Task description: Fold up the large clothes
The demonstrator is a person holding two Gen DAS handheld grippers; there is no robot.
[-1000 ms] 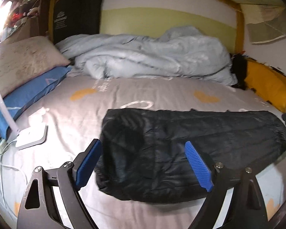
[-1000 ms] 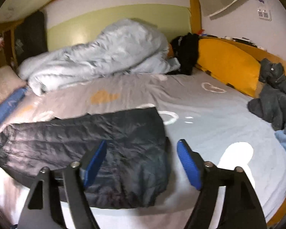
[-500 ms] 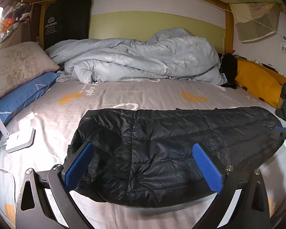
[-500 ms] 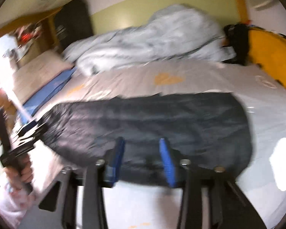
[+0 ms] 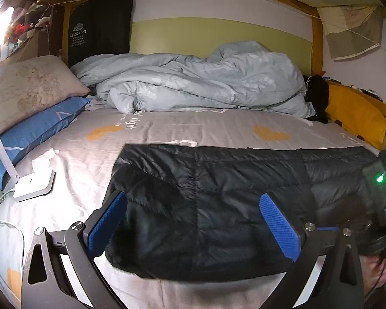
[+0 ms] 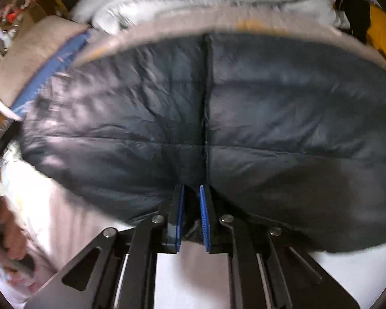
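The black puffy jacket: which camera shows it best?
The left wrist view: the jacket lies sharp on the bed, nearly its whole outline visible. The right wrist view is blurred and very close, showing mostly its quilted surface and middle seam.
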